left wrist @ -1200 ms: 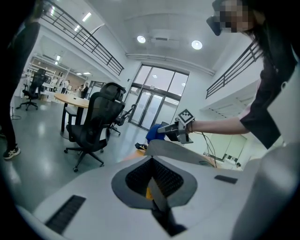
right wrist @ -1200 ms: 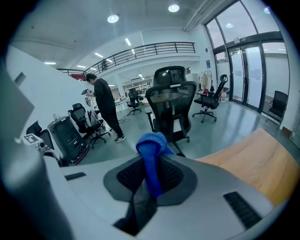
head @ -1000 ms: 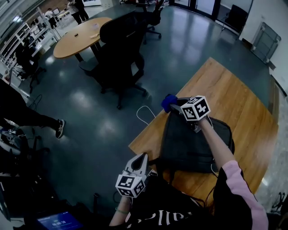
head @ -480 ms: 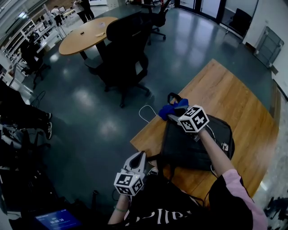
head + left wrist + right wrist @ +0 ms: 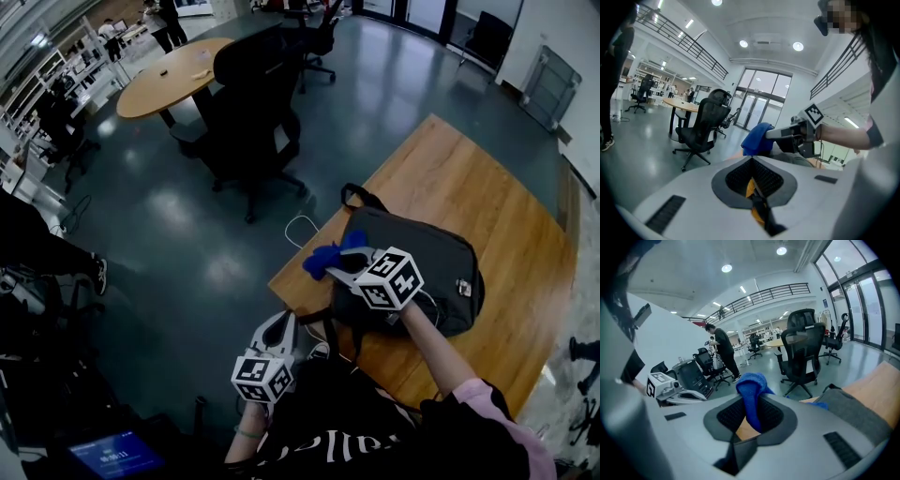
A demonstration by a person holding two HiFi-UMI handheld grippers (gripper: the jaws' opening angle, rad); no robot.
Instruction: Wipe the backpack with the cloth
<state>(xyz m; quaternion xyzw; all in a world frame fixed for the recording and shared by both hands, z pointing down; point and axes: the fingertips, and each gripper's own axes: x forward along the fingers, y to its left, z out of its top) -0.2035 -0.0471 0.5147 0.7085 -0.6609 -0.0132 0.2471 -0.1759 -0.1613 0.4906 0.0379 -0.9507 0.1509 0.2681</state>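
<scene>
Cloth [image 5: 319,260] now nearer, clamped in right gripper [image 5: 339,270]

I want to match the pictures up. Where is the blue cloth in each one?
Head view: blue cloth in the middle of the picture, at the backpack's edge.
Left gripper view: blue cloth in the centre, beyond the jaws.
Right gripper view: blue cloth in the centre, pinched by the right gripper.
Shared landmark: black office chair.
</scene>
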